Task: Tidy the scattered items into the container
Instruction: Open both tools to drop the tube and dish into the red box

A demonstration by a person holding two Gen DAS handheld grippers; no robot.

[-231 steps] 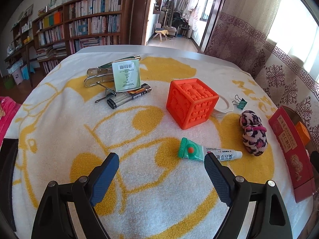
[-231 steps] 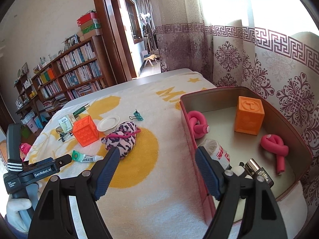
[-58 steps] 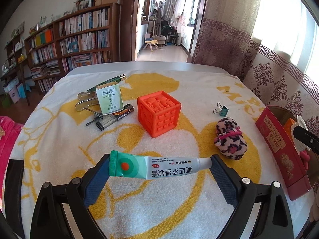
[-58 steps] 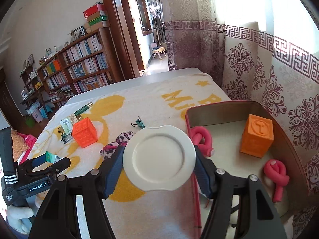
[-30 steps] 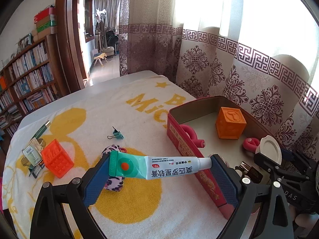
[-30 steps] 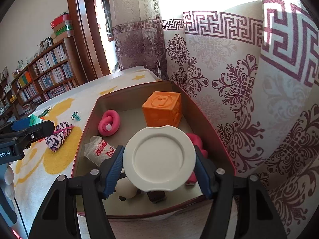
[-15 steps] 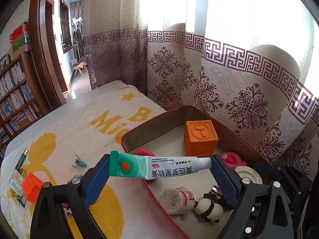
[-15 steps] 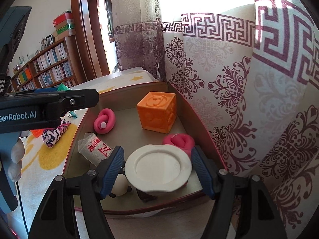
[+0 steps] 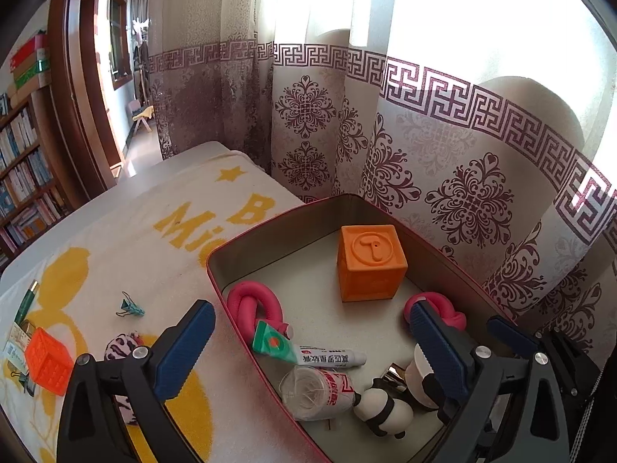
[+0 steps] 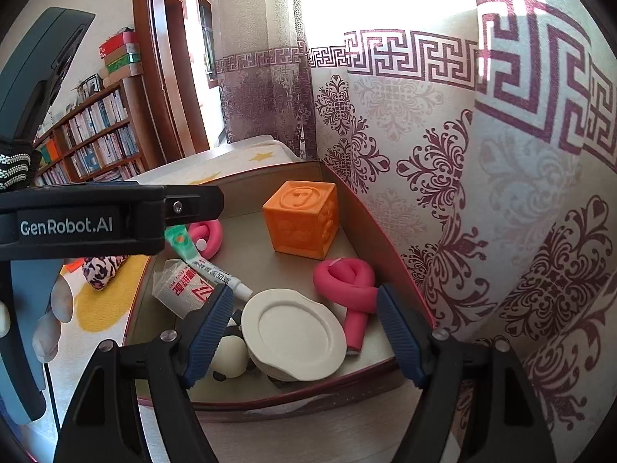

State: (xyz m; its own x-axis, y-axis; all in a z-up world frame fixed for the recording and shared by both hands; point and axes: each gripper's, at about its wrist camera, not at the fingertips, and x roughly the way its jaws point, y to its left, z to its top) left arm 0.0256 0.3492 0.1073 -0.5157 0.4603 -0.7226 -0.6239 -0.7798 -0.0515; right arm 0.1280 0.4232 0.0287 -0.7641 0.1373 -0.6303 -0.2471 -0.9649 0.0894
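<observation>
My left gripper [image 9: 308, 320] hangs over the red tin [image 9: 270, 223] with its jaws opening and nothing between them. The green-capped ointment tube [image 9: 308, 353] lies loose on the tin floor below, beside a pink knot [image 9: 252, 306]. My right gripper [image 10: 305, 301] is open at the tin's near edge. The white plate [image 10: 295, 333] rests in the tin between its fingers, free of both pads, leaning on a panda toy [image 10: 227, 359]. On the towel lie an orange-red cube [image 9: 46, 359], a leopard pouch [image 9: 121, 347] and a green binder clip [image 9: 131, 308].
The tin also holds an orange cube [image 9: 370, 266], a second pink knot [image 10: 347, 281] and a crumpled packet [image 9: 316, 387]. A patterned curtain [image 9: 443, 177] hangs right behind the tin. A pen [image 9: 27, 301] and a small box [image 9: 13, 341] lie at the towel's far left.
The left gripper swung over the tin, opened and dropped the tube inside. The right gripper widened and the plate settled onto the items in the tin.
</observation>
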